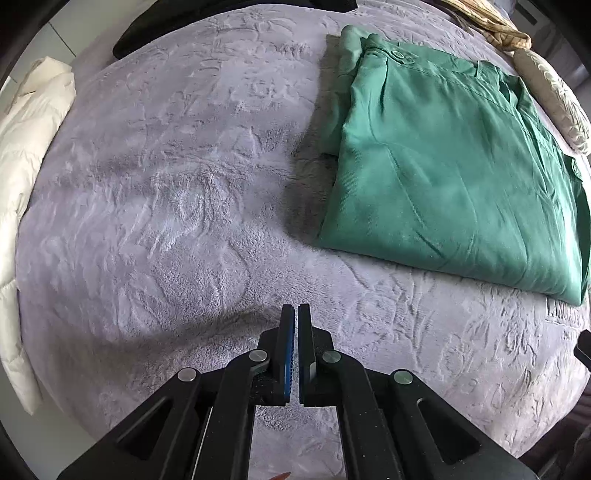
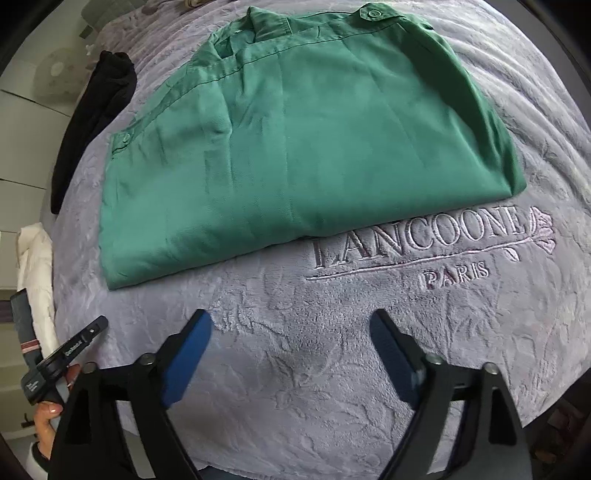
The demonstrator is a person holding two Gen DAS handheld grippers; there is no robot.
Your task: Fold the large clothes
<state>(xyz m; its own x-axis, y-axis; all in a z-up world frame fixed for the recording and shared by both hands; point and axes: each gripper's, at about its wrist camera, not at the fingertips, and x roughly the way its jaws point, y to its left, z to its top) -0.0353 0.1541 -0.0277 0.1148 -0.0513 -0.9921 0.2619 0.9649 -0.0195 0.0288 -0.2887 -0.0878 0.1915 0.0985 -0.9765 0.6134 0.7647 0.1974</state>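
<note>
A green garment (image 1: 447, 162) lies folded into a flat rectangle on a lilac plush blanket (image 1: 166, 192). In the right wrist view the green garment (image 2: 295, 147) fills the upper middle, its collar and buttons at the far edge. My left gripper (image 1: 296, 312) is shut and empty, hovering over bare blanket to the left of and nearer than the garment. My right gripper (image 2: 291, 332) is open and empty, just in front of the garment's near edge. The left gripper's handle (image 2: 62, 365) shows at the lower left of the right wrist view.
A white puffy garment (image 1: 26, 177) lies along the blanket's left edge. A black garment (image 2: 96, 118) lies at the far left. A beige pillow (image 1: 554, 99) and a yellowish cloth (image 1: 491, 26) sit beyond the green garment. Embroidered lettering (image 2: 424, 240) marks the blanket.
</note>
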